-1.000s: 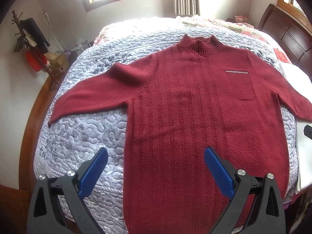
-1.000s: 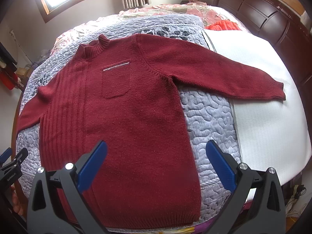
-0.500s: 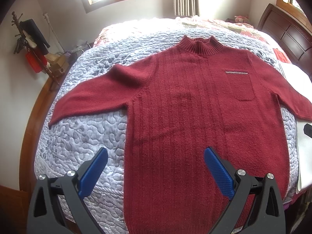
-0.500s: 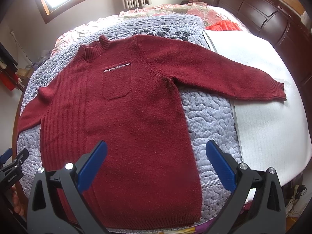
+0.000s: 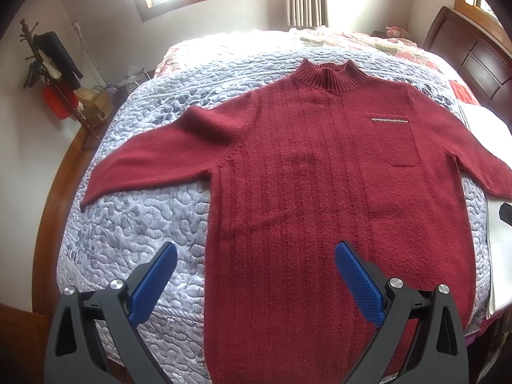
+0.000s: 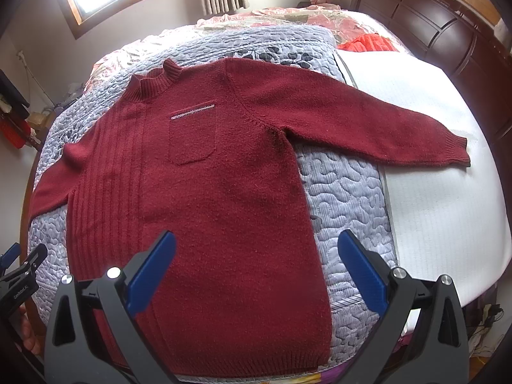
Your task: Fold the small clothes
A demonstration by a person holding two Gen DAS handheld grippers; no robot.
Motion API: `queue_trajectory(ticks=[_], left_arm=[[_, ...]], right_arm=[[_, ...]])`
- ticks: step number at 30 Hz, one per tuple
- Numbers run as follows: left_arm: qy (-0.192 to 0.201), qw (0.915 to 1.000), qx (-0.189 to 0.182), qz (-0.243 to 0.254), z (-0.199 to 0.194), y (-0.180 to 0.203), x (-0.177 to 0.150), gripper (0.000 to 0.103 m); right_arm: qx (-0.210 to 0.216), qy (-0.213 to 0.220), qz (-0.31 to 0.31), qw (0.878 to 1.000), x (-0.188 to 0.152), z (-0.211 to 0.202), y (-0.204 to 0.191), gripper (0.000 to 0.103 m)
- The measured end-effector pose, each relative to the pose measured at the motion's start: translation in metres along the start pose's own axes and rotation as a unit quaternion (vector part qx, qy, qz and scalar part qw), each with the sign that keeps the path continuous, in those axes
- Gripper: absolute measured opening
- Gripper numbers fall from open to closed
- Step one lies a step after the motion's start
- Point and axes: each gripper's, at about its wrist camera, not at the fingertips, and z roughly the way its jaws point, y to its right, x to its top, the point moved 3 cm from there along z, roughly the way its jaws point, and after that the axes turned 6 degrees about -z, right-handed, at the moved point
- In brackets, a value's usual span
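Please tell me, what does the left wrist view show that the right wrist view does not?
Only the left wrist view shows the end of the sweater's left sleeve on the quilt.

Only the right wrist view shows the right sleeve's cuff lying on the white sheet, and an orange cloth.

Both show the red sweater spread flat, its chest pocket, and an open gripper above it: left gripper, right gripper.

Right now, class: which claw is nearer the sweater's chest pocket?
Right. The right claw hangs over the hem almost straight below the chest pocket; the left claw hangs over the sweater's opposite, ribbed side.
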Motion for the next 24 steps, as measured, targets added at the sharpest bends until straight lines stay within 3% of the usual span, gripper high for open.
queue_trajectory(ticks=[16,20,24], left_arm=[[0.003,1.0,0.006,0.004,0.004,0.009,0.005,0.099],[0.008,0.9999,0.003,0.01,0.011,0.032,0.016,0.099],[0.018,0.9995,-0.015,0.019,0.02,0.075,0.035,0.099]], right_arm=[[-0.002,-0.002,0.007,1.0,0.005,0.008,0.009,0.1],[-0.037,0.01,0.006,0.999,0.014,0.019,0.041,0.1],[-0.055,0.016,0.039,0.998,0.026,0.03,0.106,0.1]])
